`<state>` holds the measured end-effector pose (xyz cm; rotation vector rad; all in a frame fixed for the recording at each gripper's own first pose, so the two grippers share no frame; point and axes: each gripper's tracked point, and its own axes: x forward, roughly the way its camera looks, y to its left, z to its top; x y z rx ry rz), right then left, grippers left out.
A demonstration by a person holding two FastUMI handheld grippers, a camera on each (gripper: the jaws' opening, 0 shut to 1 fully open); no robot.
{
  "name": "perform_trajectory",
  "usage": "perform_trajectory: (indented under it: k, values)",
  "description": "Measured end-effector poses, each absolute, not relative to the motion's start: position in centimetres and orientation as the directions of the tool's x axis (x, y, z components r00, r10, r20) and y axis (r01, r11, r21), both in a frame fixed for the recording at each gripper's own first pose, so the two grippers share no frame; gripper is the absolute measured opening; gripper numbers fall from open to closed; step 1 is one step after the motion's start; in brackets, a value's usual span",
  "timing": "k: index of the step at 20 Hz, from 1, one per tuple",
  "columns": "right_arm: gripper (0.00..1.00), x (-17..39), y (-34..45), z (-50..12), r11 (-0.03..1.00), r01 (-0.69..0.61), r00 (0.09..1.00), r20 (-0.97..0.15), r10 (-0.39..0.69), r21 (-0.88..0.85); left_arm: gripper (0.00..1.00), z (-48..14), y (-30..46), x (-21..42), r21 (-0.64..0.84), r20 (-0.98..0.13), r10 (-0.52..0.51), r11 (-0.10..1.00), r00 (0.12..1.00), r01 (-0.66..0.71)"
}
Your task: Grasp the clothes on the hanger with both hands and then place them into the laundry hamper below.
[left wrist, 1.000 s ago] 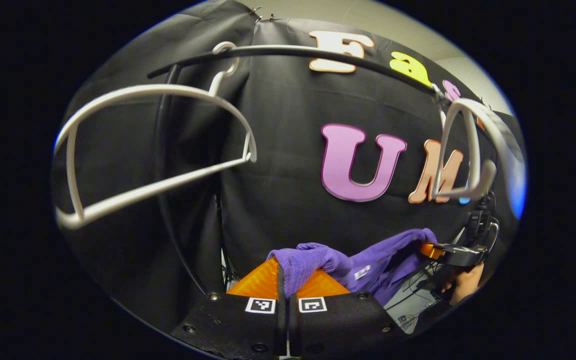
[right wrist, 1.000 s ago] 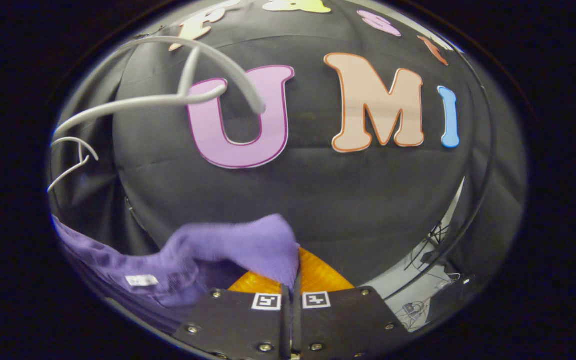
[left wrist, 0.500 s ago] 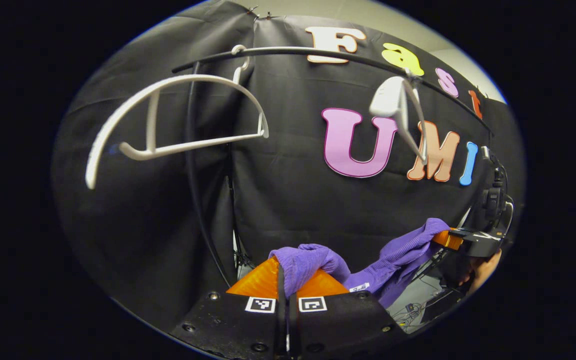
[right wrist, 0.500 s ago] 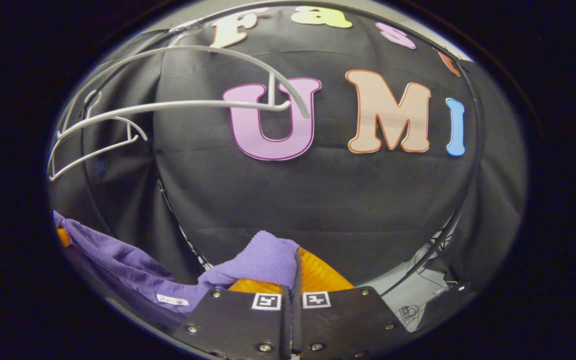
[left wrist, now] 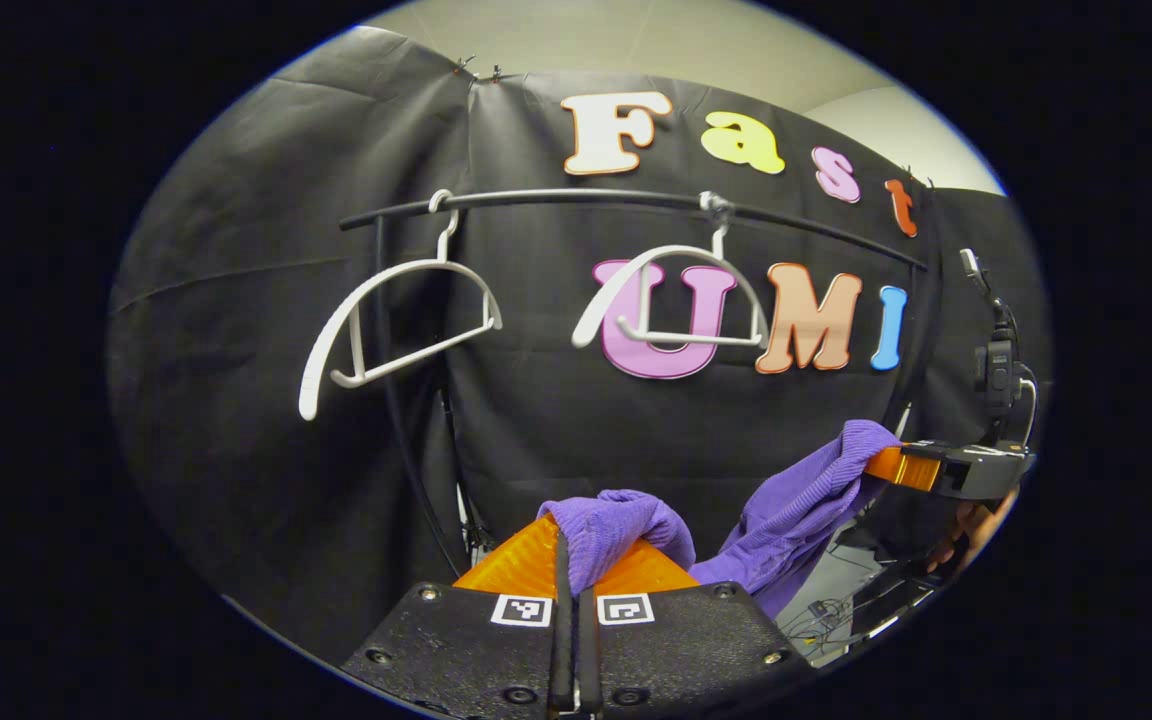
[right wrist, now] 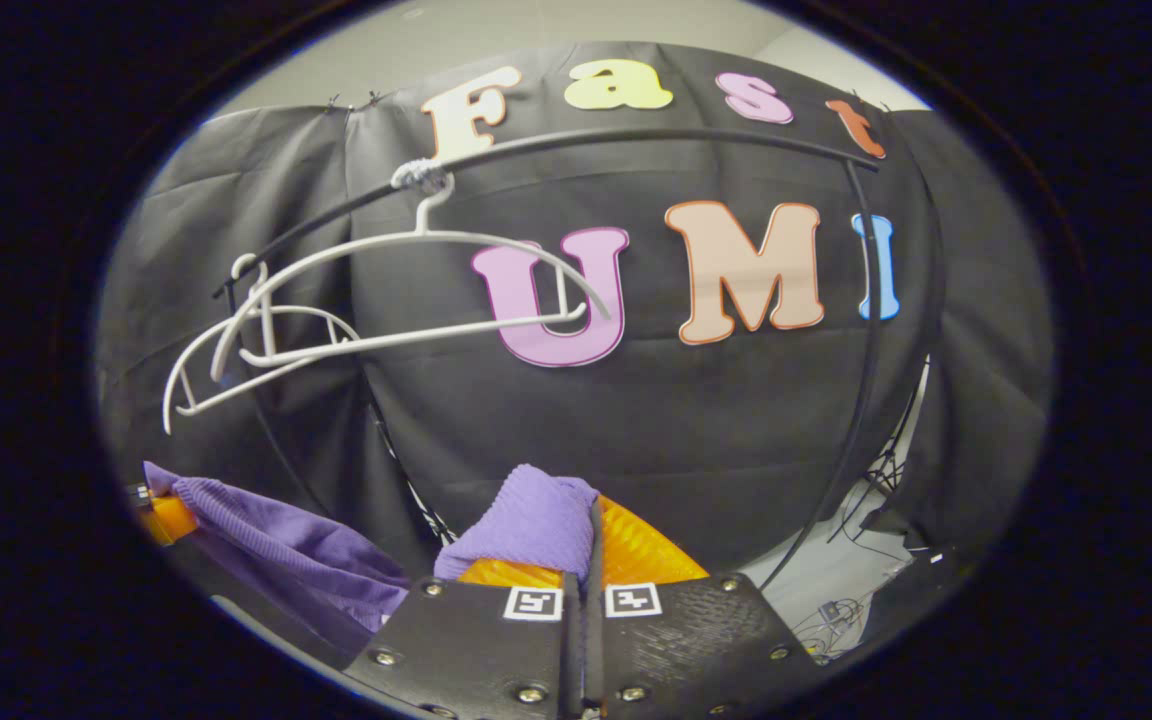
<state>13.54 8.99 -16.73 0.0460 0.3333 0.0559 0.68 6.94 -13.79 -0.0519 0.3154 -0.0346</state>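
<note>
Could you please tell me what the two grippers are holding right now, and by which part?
Both hold the purple garment: the left gripper and the right gripper each pinch a bunched fold at opposite ends.

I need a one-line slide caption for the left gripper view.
Both tools hold the purple garment below two bare hangers.

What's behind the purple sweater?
Behind the purple sweater hangs the booth's black cloth wall. Higher up, two bare white hangers hang on a black rail. Whatever lies straight behind the folds is covered.
</note>
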Motion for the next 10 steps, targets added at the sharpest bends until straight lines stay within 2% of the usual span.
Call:
perform_trajectory:
  k: [10]
  values:
    - [0.02, 7.6, 8.3, -8.9, 0.990, -0.041, 0.980, -0.185, 0.067, 0.136, 0.00, -8.0, -2.5, -0.1, -0.071, -0.207, -0.191, 0.981, 0.959, 0.180]
